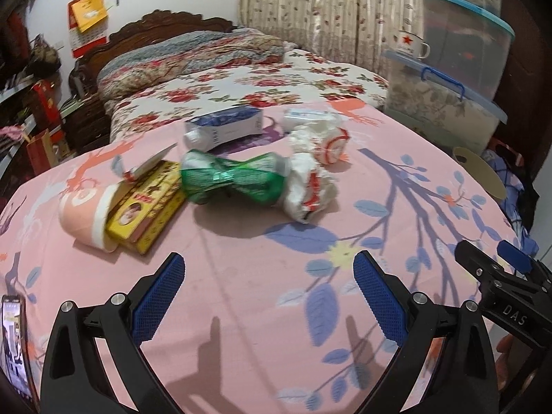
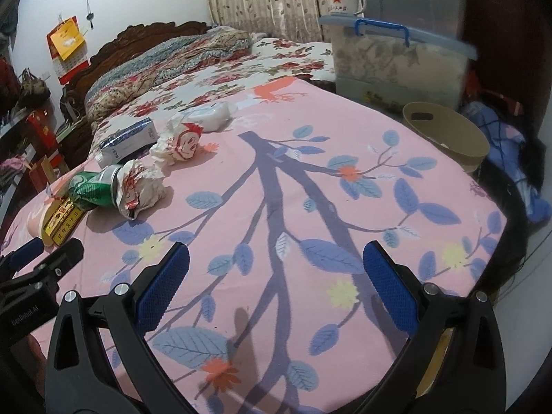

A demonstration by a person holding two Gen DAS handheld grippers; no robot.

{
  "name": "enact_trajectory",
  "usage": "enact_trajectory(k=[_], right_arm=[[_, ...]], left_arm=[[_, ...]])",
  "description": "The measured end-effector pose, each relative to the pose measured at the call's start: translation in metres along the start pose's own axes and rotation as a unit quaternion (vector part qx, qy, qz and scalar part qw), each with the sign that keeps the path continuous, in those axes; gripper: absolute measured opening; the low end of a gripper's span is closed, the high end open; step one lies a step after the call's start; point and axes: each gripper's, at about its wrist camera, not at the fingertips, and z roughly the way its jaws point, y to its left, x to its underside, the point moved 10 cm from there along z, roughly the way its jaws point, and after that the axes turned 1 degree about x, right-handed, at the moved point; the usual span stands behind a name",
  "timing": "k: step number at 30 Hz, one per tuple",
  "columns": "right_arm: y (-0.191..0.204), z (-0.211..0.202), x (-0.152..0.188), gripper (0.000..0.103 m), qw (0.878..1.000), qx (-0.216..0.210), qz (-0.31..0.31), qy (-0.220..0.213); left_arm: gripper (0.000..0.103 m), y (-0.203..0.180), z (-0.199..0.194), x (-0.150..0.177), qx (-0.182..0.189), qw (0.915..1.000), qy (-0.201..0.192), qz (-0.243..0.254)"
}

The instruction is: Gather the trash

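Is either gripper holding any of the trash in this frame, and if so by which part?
Nothing is held. The left gripper and the right gripper are both open and empty above the pink sheet.

Each gripper, left [image 1: 269,296] and right [image 2: 276,286], consisted of two curved black plastic arms. The fingers [image 1: 158,296] carried blue cross-hatched pads. Round silver screws [image 1: 118,299] marked the pivots. The right gripper's housing bore white "DAS" lettering [image 1: 514,310].
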Motion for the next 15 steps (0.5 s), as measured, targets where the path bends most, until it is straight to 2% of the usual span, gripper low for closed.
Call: enact_trajectory(k=[7,15], right_arm=[[0.008,0.003,0.003,0.100,1.000,0.007,-0.020,0.003],[0.010,0.008,0.007,0.100,0.999,0.016,-0.031,0.011]], left_arm=[[0.094,0.028,0.007,0.011,-0.018,0.9994,0.014,-0.027],[0.094,0.038,0.018,0.022,-0.022,0.9983,0.034,-0.041]])
